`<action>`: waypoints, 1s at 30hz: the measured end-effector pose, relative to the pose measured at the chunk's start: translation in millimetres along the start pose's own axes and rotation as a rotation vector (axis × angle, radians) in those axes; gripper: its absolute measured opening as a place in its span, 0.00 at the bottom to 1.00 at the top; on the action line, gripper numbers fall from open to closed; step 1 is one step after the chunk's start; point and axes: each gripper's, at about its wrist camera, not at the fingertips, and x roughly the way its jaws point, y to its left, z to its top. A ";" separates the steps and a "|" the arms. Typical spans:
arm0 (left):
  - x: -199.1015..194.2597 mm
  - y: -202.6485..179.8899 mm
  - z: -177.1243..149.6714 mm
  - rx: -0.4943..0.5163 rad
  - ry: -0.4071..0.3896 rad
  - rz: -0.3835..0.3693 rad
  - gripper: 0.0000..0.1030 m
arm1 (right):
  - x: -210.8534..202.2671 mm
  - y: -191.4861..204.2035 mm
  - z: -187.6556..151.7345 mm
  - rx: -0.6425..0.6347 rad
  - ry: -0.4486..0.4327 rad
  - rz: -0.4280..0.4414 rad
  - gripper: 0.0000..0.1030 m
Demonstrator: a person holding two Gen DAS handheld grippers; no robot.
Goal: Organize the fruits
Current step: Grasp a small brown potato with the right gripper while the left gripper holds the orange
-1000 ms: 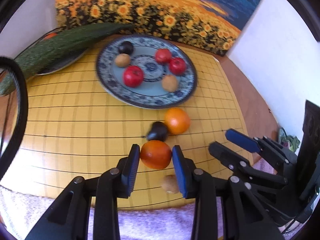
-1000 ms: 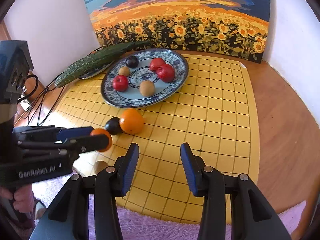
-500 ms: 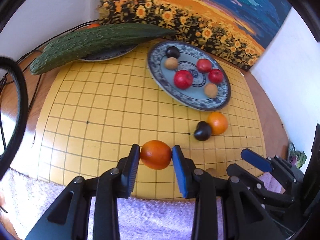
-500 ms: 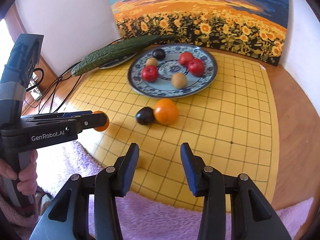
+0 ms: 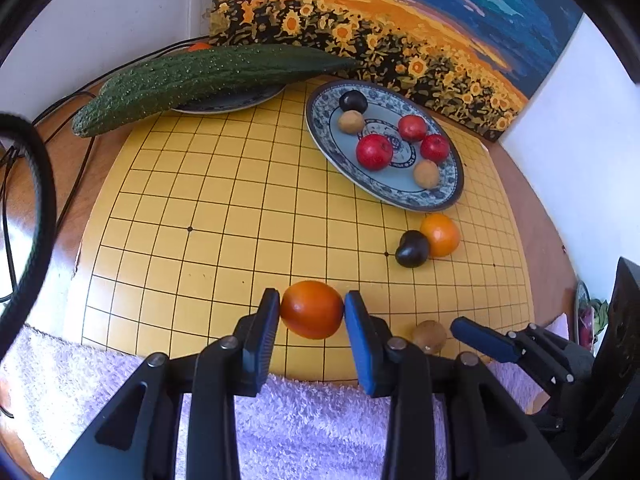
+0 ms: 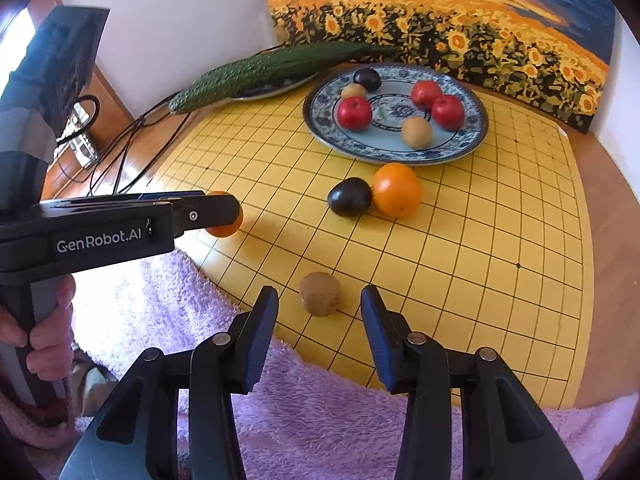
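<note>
My left gripper (image 5: 312, 312) is shut on an orange fruit (image 5: 312, 314) and holds it above the near edge of the yellow grid board (image 5: 224, 208); the fruit also shows in the right wrist view (image 6: 225, 228). My right gripper (image 6: 320, 320) is open, its fingers on either side of a brown kiwi (image 6: 320, 294) on the board's near edge. A blue patterned plate (image 6: 472, 136) at the back holds red fruits, brown kiwis and a dark plum. A second orange (image 6: 397, 189) and a dark plum (image 6: 349, 197) lie on the board before the plate.
A long green bitter gourd (image 5: 208, 80) lies across a second plate (image 5: 232, 102) at the back left. A sunflower painting (image 5: 400, 32) leans on the wall. A purple towel (image 6: 320, 420) covers the near table edge. Cables (image 6: 120, 152) lie at the left.
My left gripper has lifted the orange fruit and drawn it back and to the left. My right gripper has moved left and forward so the kiwi now sits between its open fingers.
</note>
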 end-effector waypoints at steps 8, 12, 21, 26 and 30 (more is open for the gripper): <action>0.2 -2.2 1.8 0.002 -0.005 -0.001 0.34 | 7.9 0.6 -0.9 -0.015 0.029 0.002 0.25; -1.4 -3.4 3.2 0.008 -0.011 -0.005 0.34 | 6.8 -1.8 -1.9 -0.008 0.024 0.008 0.22; -11.0 -9.6 7.8 0.024 -0.034 -0.013 0.34 | -3.1 -7.1 1.9 0.008 -0.019 0.006 0.21; -13.9 -12.3 8.3 0.026 -0.040 -0.015 0.34 | -5.2 -9.6 3.4 0.013 -0.031 0.012 0.19; -15.1 -13.4 8.2 0.025 -0.042 -0.021 0.34 | -9.9 -10.4 3.7 0.009 -0.050 0.021 0.19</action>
